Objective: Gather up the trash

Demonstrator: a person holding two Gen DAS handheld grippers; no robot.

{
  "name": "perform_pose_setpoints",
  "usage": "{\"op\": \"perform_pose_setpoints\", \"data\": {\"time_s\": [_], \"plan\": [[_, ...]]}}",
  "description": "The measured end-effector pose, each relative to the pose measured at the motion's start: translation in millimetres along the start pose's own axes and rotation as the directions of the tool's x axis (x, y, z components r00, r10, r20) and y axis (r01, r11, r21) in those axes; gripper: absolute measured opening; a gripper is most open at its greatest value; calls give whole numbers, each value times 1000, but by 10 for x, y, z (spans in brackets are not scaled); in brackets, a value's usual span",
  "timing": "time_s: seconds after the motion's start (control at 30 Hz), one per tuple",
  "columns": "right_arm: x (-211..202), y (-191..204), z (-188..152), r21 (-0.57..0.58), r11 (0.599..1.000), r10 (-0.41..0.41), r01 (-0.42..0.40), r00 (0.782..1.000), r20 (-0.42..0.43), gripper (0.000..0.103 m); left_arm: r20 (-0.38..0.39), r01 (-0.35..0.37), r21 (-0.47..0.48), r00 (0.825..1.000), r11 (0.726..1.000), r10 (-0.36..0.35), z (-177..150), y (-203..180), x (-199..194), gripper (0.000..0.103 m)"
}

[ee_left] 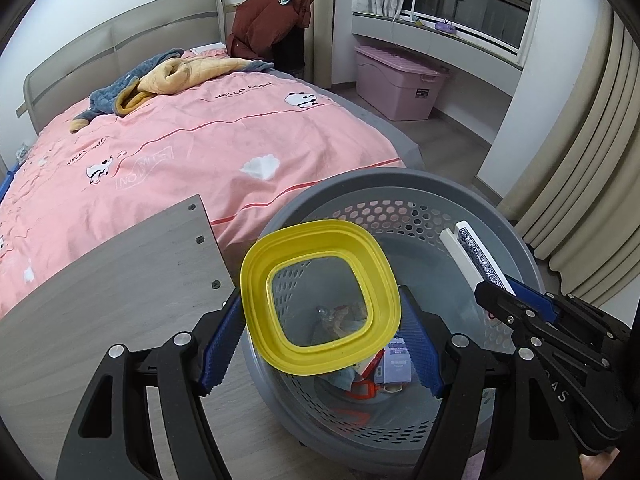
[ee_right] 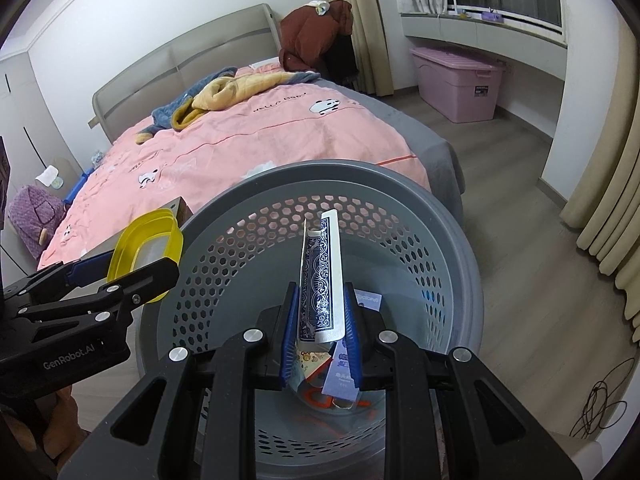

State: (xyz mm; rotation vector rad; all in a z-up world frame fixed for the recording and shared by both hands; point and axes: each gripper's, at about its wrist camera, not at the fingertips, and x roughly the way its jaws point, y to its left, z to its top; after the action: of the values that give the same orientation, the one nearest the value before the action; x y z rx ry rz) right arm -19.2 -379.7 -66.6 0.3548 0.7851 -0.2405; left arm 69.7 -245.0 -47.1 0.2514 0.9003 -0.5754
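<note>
My left gripper [ee_left: 320, 320] is shut on a yellow square plastic lid [ee_left: 320, 300] with a clear middle; its blue pads [ee_left: 222, 344] press on two opposite edges. It hangs tilted over the near-left rim of a round grey perforated basket [ee_left: 400, 184]. In the right wrist view the same yellow lid [ee_right: 144, 248] and left gripper [ee_right: 128, 270] sit at the basket's [ee_right: 320, 172] left edge. My right gripper [ee_right: 321, 296] is shut on a blue patterned card box [ee_right: 322, 276], upright above the basket's inside. The card box [ee_left: 476, 256] also shows in the left wrist view. Several paper scraps [ee_right: 340, 376] lie at the bottom.
A bed with a pink duvet [ee_left: 180, 152] lies behind the basket. A grey wooden board [ee_left: 120, 280] stands at its left. A pink storage box [ee_right: 460, 80] is under the window shelf, curtains [ee_right: 608, 200] hang on the right, and a coil of cable [ee_right: 600, 408] lies on the floor.
</note>
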Motion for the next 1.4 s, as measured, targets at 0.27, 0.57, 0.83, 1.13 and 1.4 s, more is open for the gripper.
{"op": "perform_pose_setpoints", "data": {"time_s": [0.27, 0.57, 0.83, 1.13, 1.4], "plan": [[-51, -13, 15, 9, 1000, -10, 10, 1000, 21, 48, -4, -8, -6, 1000, 1000, 8, -1, 5, -22, 72], [-155, -31, 21, 15, 1000, -20, 19, 998, 51, 58, 1, -29, -18, 1000, 999, 29, 1, 36, -71, 75], [-181, -28, 30, 16, 1000, -23, 22, 998, 58, 62, 7, -36, -23, 999, 999, 36, -34, 17, -124, 77], [-182, -26, 25, 15, 1000, -25, 24, 998, 61, 65, 3, -49, -44, 999, 998, 49, -55, 58, -158, 77], [-211, -15, 23, 11, 1000, -28, 27, 997, 68, 68, 4, -63, -51, 998, 997, 63, -66, 85, -180, 77]]}}
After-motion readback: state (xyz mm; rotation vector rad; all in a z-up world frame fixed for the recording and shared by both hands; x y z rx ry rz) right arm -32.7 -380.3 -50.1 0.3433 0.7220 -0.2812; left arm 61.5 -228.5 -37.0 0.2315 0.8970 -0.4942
